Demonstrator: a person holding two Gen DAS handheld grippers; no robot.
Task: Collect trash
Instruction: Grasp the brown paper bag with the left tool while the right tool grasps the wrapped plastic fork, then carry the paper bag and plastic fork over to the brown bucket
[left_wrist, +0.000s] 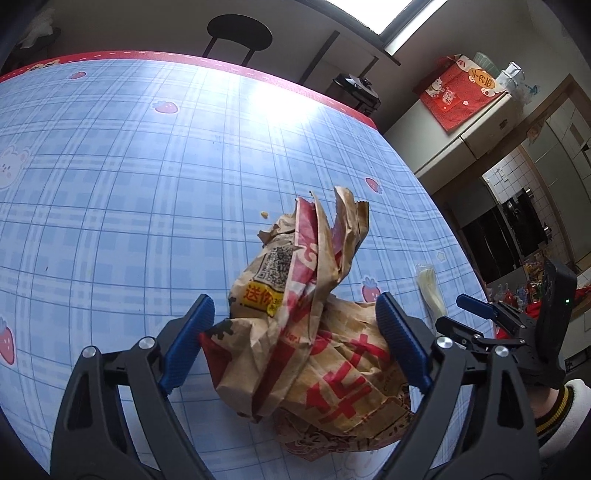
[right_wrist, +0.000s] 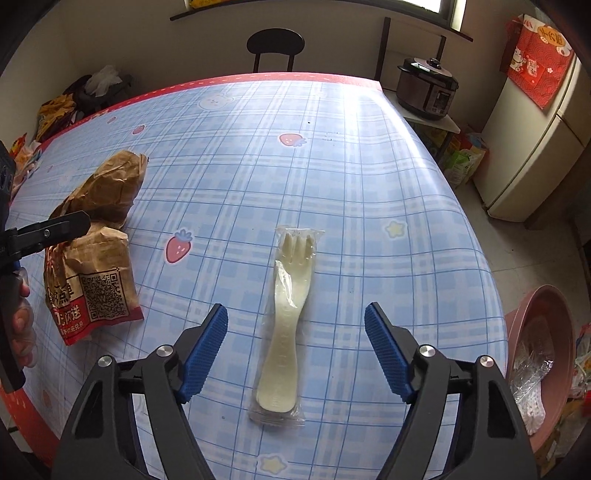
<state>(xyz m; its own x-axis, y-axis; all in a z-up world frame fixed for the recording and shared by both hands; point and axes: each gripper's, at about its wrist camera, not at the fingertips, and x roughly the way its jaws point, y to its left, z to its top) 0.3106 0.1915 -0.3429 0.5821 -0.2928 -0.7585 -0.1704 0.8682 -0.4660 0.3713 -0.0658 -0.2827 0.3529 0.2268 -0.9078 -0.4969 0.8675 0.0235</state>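
So the left gripper sits spread around a crumpled brown paper takeaway bag with red print on the blue checked tablecloth. The blue pads look right up against the paper, can't tell if they're actually squeezing. The right gripper hangs unclenched over a cream plastic fork sealed in a clear wrapper, pads well clear of it. A pink plastic basin sits off the table's right edge.

left wrist: close, downward | right wrist: same | shared: table
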